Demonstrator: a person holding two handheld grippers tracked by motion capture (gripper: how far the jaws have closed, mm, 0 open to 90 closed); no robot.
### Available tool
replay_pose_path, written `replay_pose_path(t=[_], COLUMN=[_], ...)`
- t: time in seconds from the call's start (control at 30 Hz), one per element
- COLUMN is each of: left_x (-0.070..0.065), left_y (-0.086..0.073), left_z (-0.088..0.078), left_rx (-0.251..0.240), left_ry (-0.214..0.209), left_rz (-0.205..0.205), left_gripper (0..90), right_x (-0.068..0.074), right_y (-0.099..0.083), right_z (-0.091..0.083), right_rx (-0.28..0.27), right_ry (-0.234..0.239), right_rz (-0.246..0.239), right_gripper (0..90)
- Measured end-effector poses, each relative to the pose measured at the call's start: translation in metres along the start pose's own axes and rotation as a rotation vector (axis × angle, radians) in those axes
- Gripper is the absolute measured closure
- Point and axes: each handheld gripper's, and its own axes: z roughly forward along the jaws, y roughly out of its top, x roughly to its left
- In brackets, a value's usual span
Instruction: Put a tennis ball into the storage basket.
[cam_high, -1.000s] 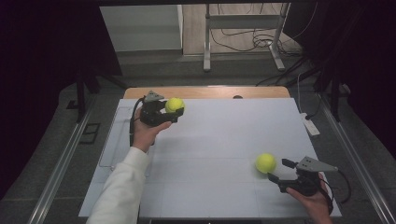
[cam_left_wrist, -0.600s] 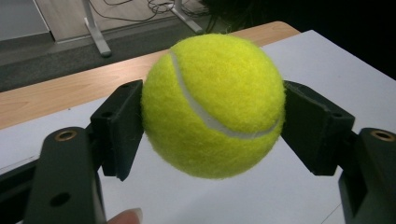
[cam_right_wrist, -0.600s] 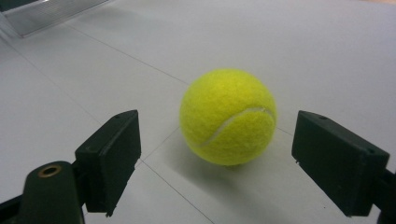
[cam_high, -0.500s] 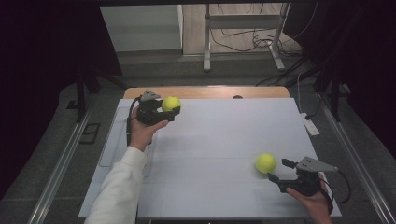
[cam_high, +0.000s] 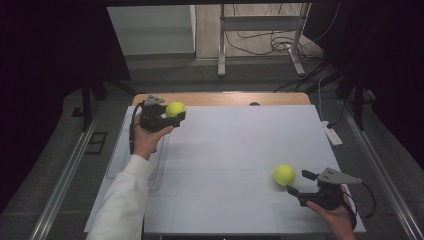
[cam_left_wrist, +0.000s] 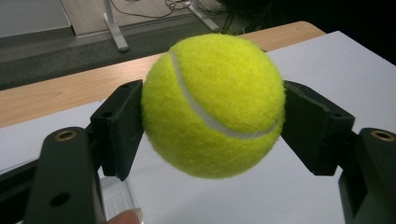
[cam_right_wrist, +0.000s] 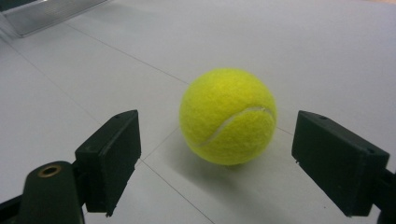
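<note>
Two tennis balls are showing on the white table (cam_high: 230, 150), one at each gripper. The left gripper (cam_high: 172, 116) is gripping the far ball (cam_high: 175, 109) near the table's far left corner, above the surface. In the left gripper view, its jaws are pressing on both sides of that ball (cam_left_wrist: 214, 105), with the white seam curving across the front and the wooden table edge (cam_left_wrist: 60, 93) running behind it. A fingertip (cam_left_wrist: 125, 217) is peeking in at the bottom of that view. The left hand (cam_high: 145, 142) is reaching in from below on a white sleeve (cam_high: 120, 205).

The near ball (cam_high: 284, 174) is lying on the table toward the near right side, just ahead of the right gripper (cam_high: 299, 183), which the right hand (cam_high: 336, 216) is holding low over the table. In the right gripper view, the jaws are standing wide open, with the ball (cam_right_wrist: 228, 116) resting on the surface between and slightly beyond them, touching neither pad. Its shadow is falling on the table beneath it.
</note>
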Motion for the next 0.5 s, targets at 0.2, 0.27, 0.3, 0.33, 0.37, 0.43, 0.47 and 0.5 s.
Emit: replay_pose_path(t=[0.2, 0.27, 0.3, 0.33, 0.37, 0.43, 0.47, 0.5], left_x=[0.011, 0.013, 0.015, 0.017, 0.019, 0.022, 0.023, 0.025], left_y=[-0.001, -0.001, -0.002, -0.002, -0.002, -0.003, -0.003, -0.004], left_z=[-0.002, -0.003, -0.003, -0.003, -0.003, -0.003, -0.003, -0.003], left_rx=[0.004, 0.004, 0.003, 0.006, 0.005, 0.008, 0.008, 0.01], left_ry=[0.024, 0.027, 0.031, 0.035, 0.037, 0.043, 0.045, 0.047], left_rz=[-0.014, -0.018, -0.023, -0.025, -0.03, -0.033, -0.037, -0.038], left_gripper=[27.1, 27.1, 27.1, 27.1, 27.1, 27.1, 27.1, 27.1], right_x=[0.0, 0.0, 0.0, 0.0, 0.0, 0.0, 0.0, 0.0], right_y=[0.0, 0.0, 0.0, 0.0, 0.0, 0.0, 0.0, 0.0], right_z=[0.0, 0.0, 0.0, 0.0, 0.0, 0.0, 0.0, 0.0], right_rx=[0.001, 0.001, 0.003, 0.004, 0.002, 0.001, 0.001, 0.002], right_ry=[0.001, 0.001, -0.001, -0.001, 0.001, 0.0, 0.0, 0.0], right_rz=[0.001, 0.0, -0.001, -0.001, 0.001, 0.002, 0.001, 0.002], right_gripper=[16.1, 16.1, 16.1, 16.1, 16.1, 16.1, 16.1, 16.1])
